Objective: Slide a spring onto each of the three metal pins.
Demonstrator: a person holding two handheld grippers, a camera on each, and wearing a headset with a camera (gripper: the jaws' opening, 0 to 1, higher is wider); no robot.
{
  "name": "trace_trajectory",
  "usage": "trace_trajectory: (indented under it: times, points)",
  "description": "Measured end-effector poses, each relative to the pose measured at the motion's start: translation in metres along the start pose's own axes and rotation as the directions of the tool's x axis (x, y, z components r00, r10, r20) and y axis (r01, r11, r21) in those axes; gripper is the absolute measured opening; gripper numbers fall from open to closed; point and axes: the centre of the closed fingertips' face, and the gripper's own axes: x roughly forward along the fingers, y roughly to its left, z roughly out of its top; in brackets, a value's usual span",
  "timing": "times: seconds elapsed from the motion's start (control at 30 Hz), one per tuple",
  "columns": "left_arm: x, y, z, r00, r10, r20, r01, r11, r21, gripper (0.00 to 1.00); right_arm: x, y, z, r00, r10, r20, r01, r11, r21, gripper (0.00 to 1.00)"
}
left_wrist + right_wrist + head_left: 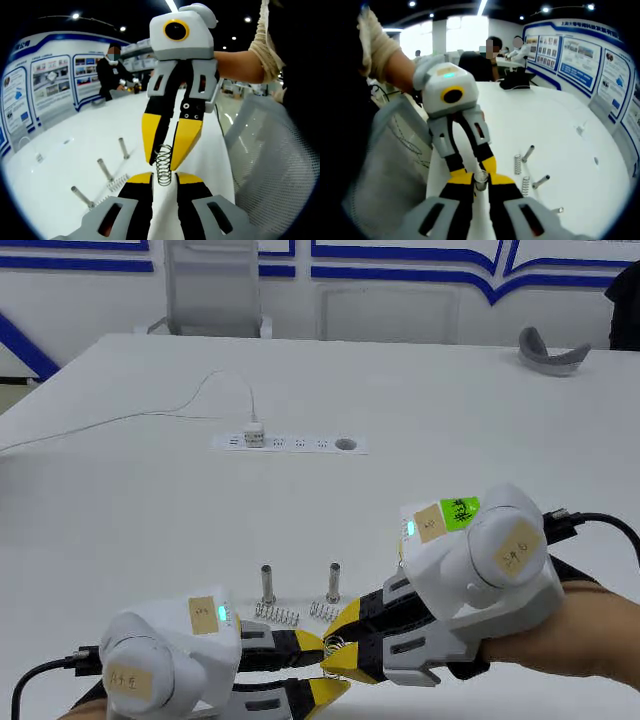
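The two grippers meet tip to tip low over the white counter (120,500), with one spring (163,167) caught between them. The right gripper (163,161) enters from the top of the left gripper view, its yellow jaws pinching the far coils of the spring. The left gripper (163,179) has its jaws drawn narrow around the near end. Whether they actually press on it I cannot tell. Three metal pins (104,169) stand in a row on the counter just beyond, all of them bare (the head view shows two of them). Two loose springs (517,165) lie flat beside the pins. Farther back sits a power strip (290,443) with a plug in it.
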Motion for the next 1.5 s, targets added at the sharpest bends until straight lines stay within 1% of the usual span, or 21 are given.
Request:
trace_trajectory:
  times: [0.07, 0.17, 0.33, 0.4, 0.6, 0.77, 1.1, 1.33, 1.5]
  points:
    - [-0.001, 0.001, -0.001, 1.0000, 0.003, -0.001, -0.003, 1.000, -0.010, 0.19, -0.001, -0.001, 0.000, 1.0000, -0.005, 0.001, 0.005, 1.000, 0.002, 0.12]
    - [-0.003, 0.002, -0.003, 0.9999, 0.012, -0.002, -0.012, 1.000, -0.021, 0.24, -0.003, -0.004, -0.001, 0.9999, -0.014, 0.001, 0.014, 1.000, 0.008, 0.12]
    - [-0.008, 0.009, -0.006, 0.9993, 0.037, 0.000, -0.037, 0.998, -0.048, 0.31, -0.008, -0.010, -0.003, 0.9994, -0.035, 0.004, 0.035, 0.999, 0.023, 0.12]
    - [-0.010, 0.013, -0.008, 0.9985, 0.055, -0.001, -0.055, 0.997, -0.060, 0.35, -0.010, -0.014, -0.004, 0.9989, -0.047, 0.003, 0.047, 0.998, 0.031, 0.12]
    - [-0.017, 0.021, -0.010, 0.9960, 0.090, 0.005, -0.089, 0.993, -0.080, 0.38, -0.016, -0.023, -0.009, 0.9971, -0.076, 0.004, 0.076, 0.996, 0.055, 0.12]
    - [-0.021, 0.026, -0.012, 0.9941, 0.108, 0.003, -0.108, 0.990, -0.091, 0.42, -0.019, -0.028, -0.012, 0.9953, -0.096, 0.009, 0.095, 0.993, 0.071, 0.12]
    - [-0.037, 0.043, -0.015, 0.9840, 0.178, 0.017, -0.174, 0.977, -0.125, 0.46, -0.030, -0.042, -0.016, 0.9901, -0.139, 0.015, 0.137, 0.985, 0.102, 0.12]
    - [-0.046, 0.049, -0.020, 0.9768, 0.214, 0.014, -0.209, 0.967, -0.144, 0.48, -0.038, -0.053, -0.018, 0.9849, -0.172, 0.016, 0.169, 0.978, 0.122, 0.12]
    - [-0.051, 0.053, -0.022, 0.9722, 0.234, 0.013, -0.229, 0.960, -0.159, 0.49, -0.045, -0.063, -0.020, 0.9784, -0.207, 0.009, 0.204, 0.970, 0.136, 0.12]
